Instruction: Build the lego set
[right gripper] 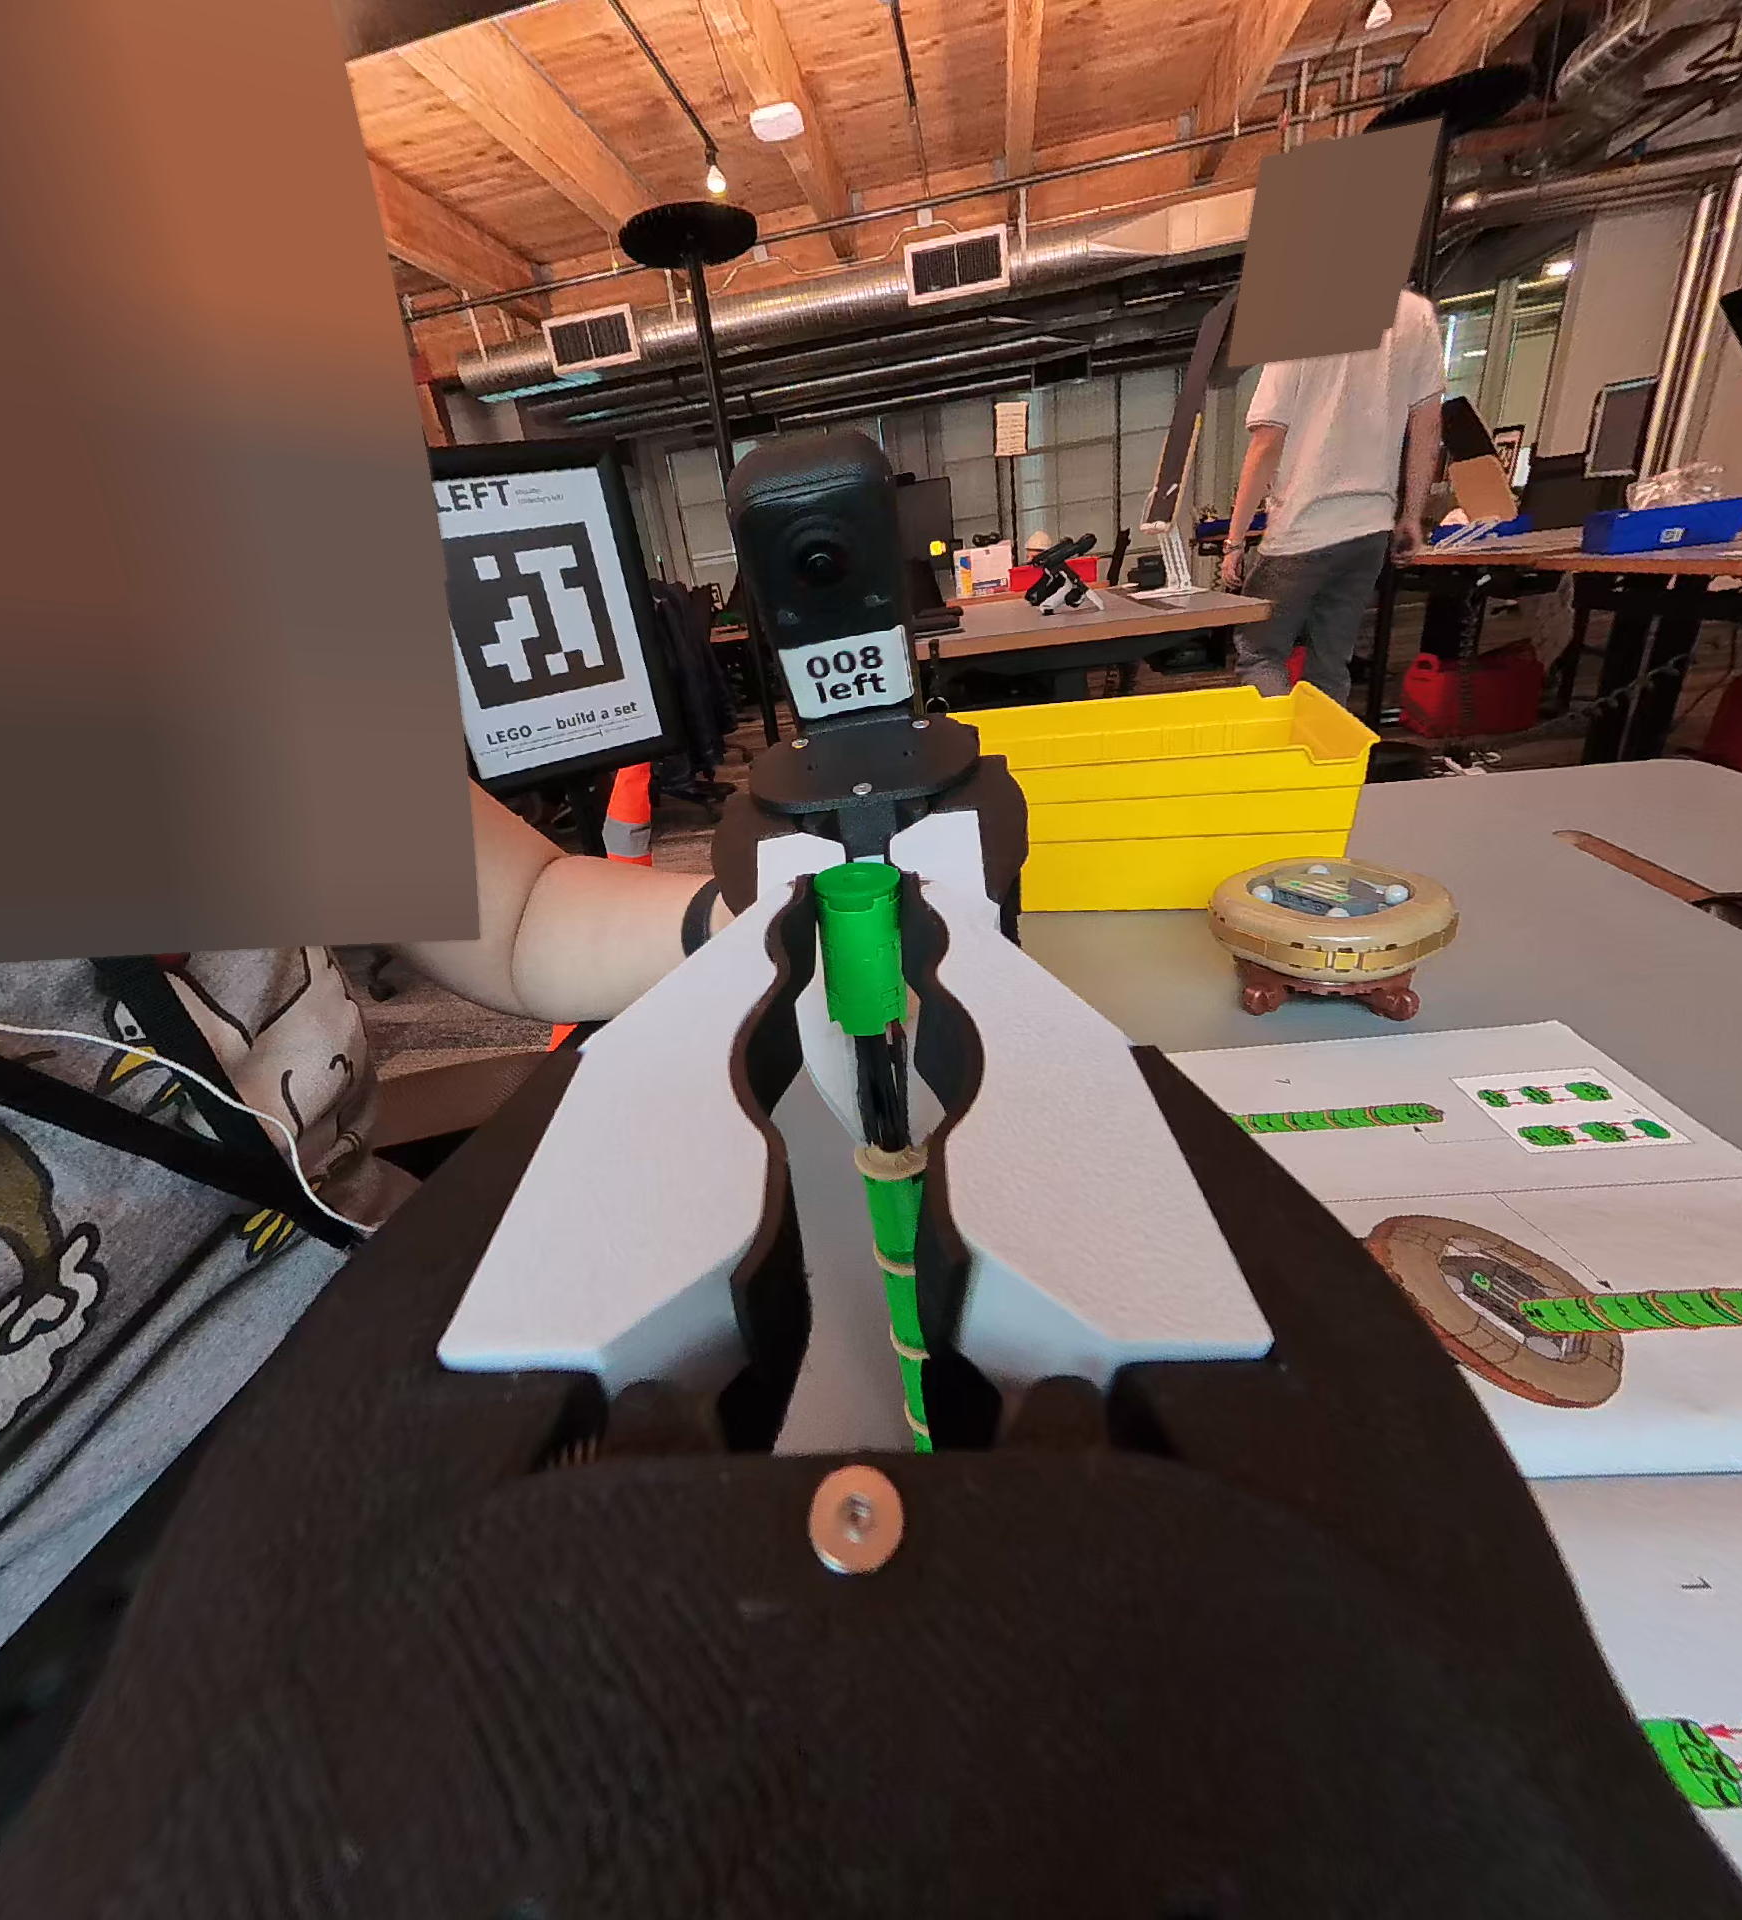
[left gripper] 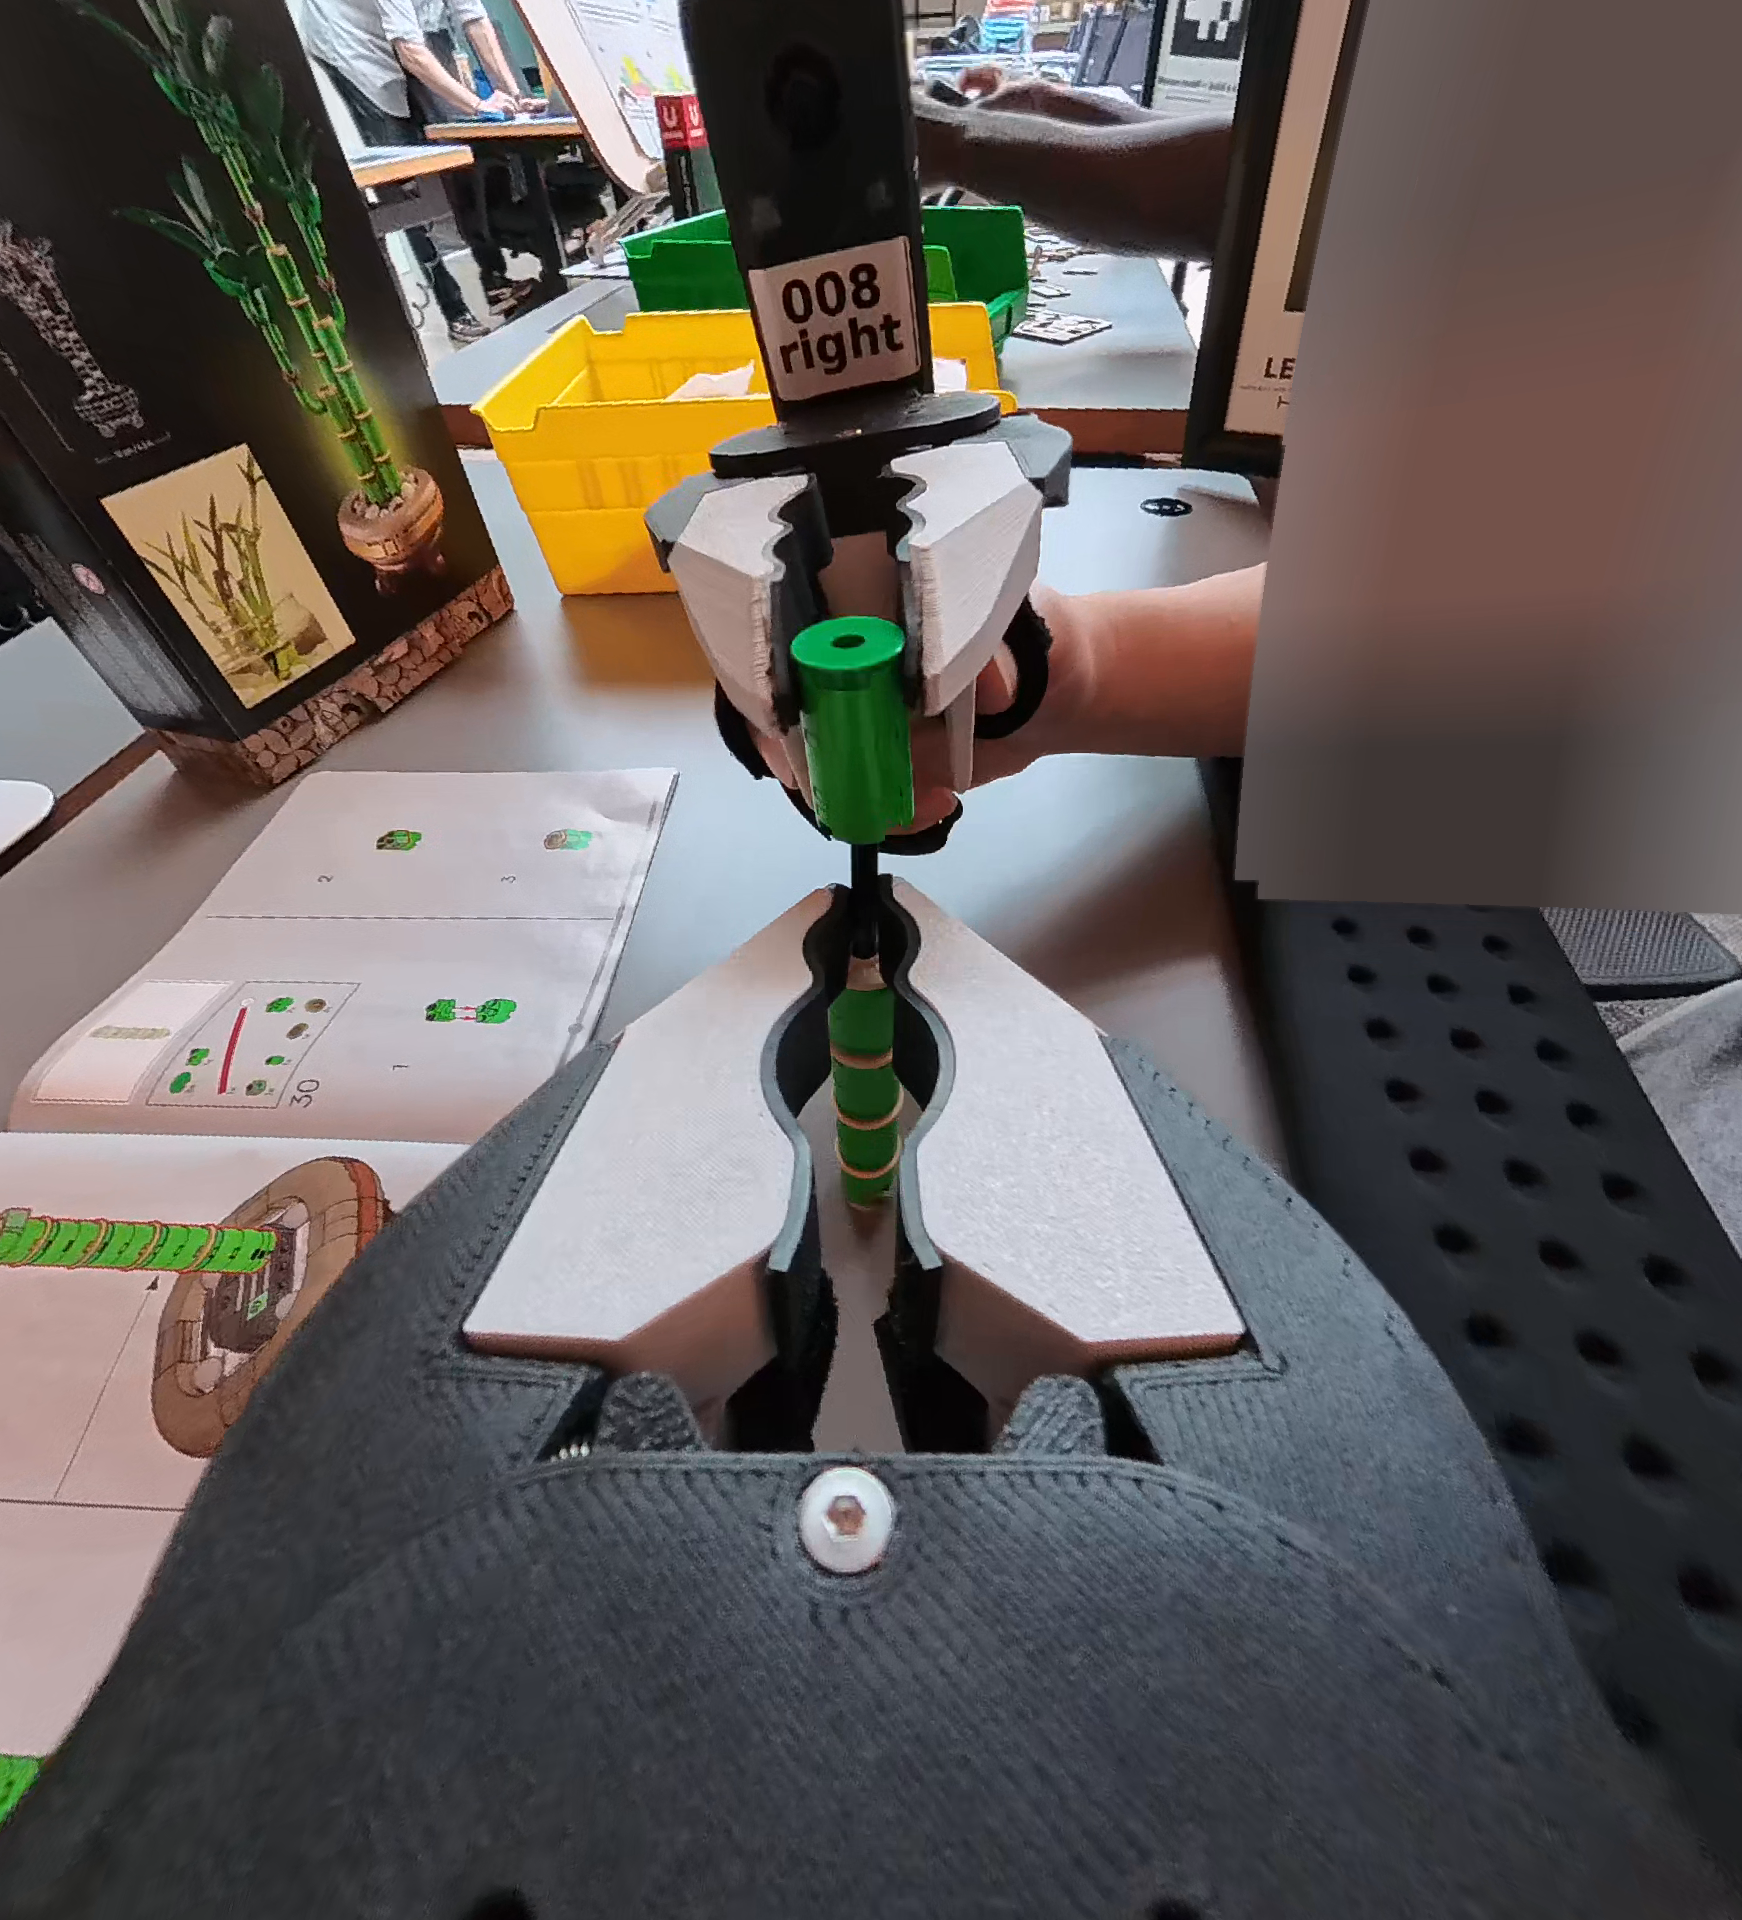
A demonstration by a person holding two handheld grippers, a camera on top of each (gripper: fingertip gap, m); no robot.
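While pinched in mid-air at the centre of both views, shows as a short bamboo stalk (left gripper: 864,1091): a few green drums parted by tan rings, hanging on a black axle (left gripper: 864,883) above the desk (left gripper: 534,675). Clamped at the bare axle just over the top ring by the left gripper (left gripper: 851,920), nearly closed. Topped by a glossy green cylinder (left gripper: 851,707), hole upward, squeezed between the narrowed fingers of the right gripper (left gripper: 872,769) and seemingly threaded onto the axle, with a stretch of bare axle left to close. Judged early to midway: round tan pot base (right gripper: 1329,925) built, standing right of centre in the right wrist view before a yellow bin (right gripper: 1168,800). Stalk far shorter than pictured in the open instruction booklet (left gripper: 410,935) at lower left, and not yet planted.
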